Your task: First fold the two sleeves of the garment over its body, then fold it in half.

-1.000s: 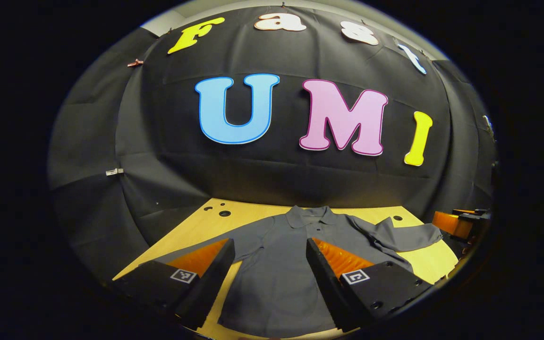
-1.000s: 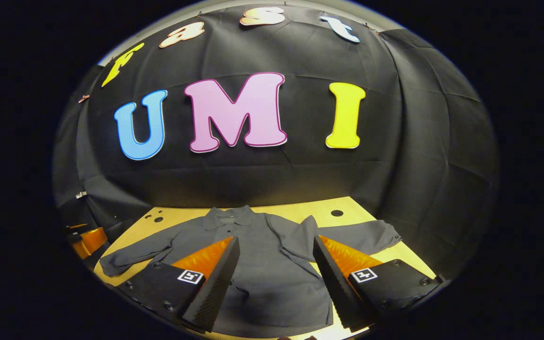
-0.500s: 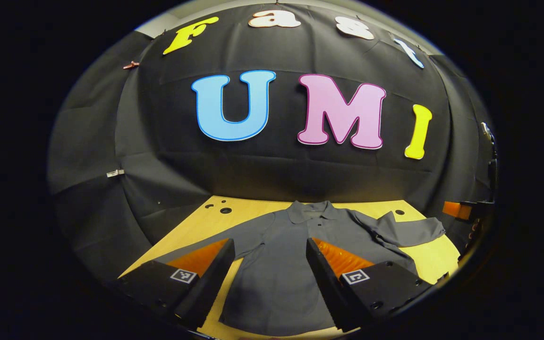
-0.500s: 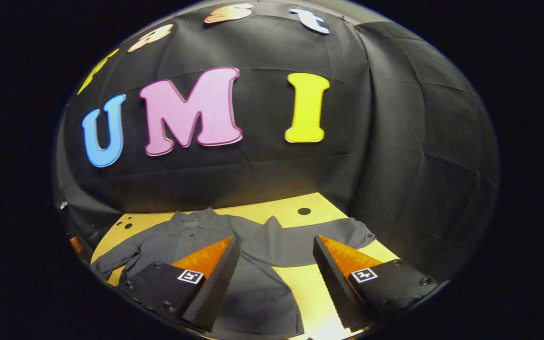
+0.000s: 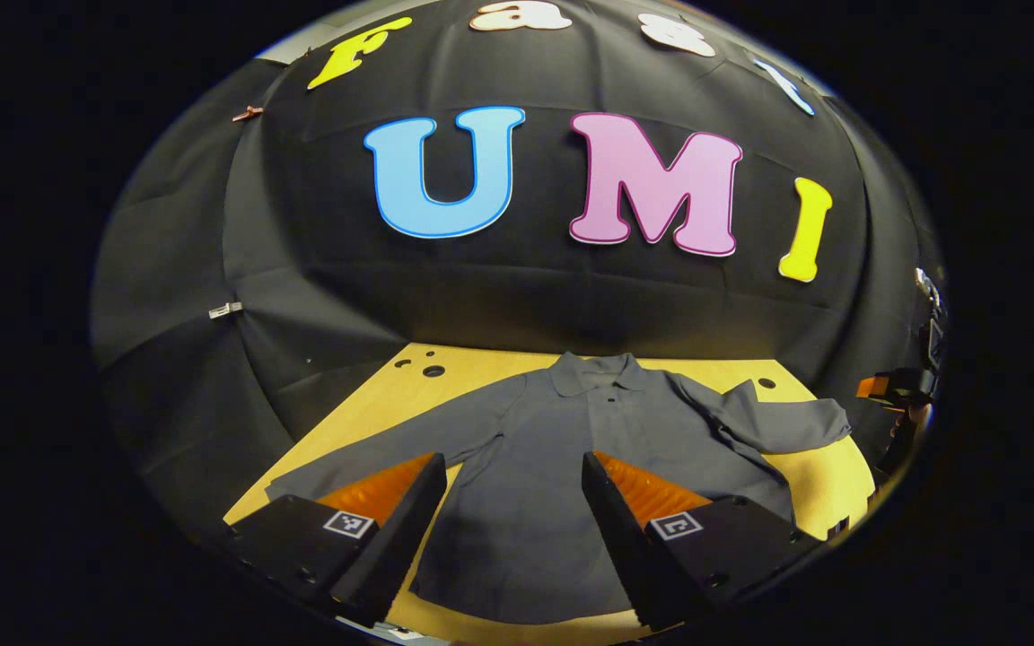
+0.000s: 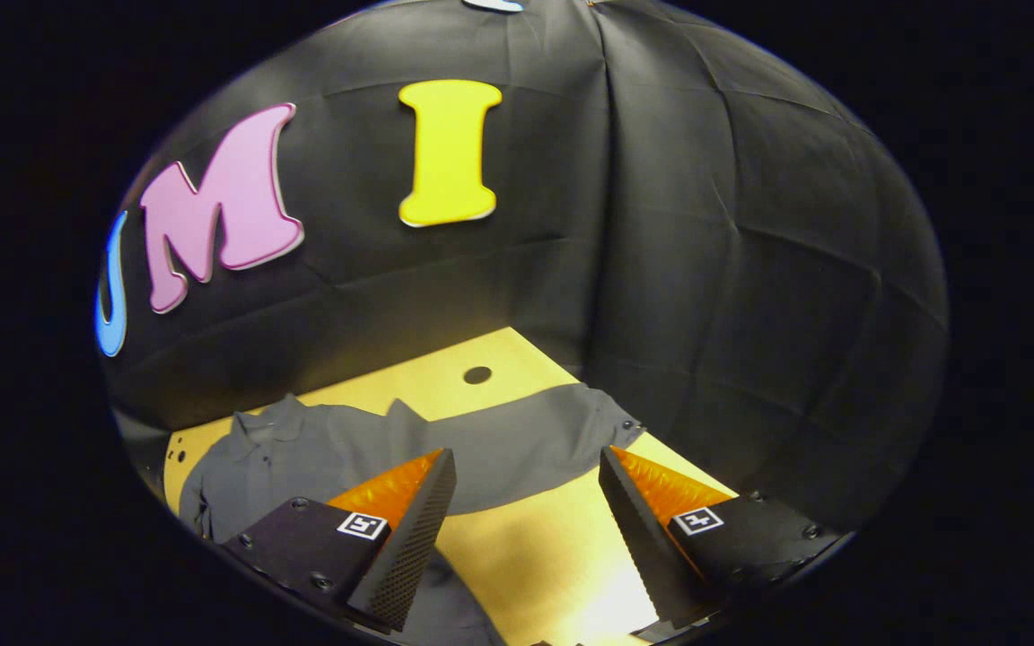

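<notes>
Shirt (image 5: 562, 467) flat on table (image 5: 373, 404), collar at 12 o'clock; we hold both grippers, left (image 5: 514, 498) and right (image 6: 526, 502), wide open and empty, right aimed at sleeve (image 6: 526, 440) for first fold.

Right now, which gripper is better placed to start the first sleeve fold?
Probably the right gripper: its open jaws point at the outstretched sleeve just ahead of them. The left gripper, also open, faces the garment's body, with its sleeve off to one side.

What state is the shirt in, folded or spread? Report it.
Spread. The grey collared shirt lies flat on the wooden table, both sleeves out sideways, neither folded over its body; the right sleeve is rumpled at the shoulder.
</notes>
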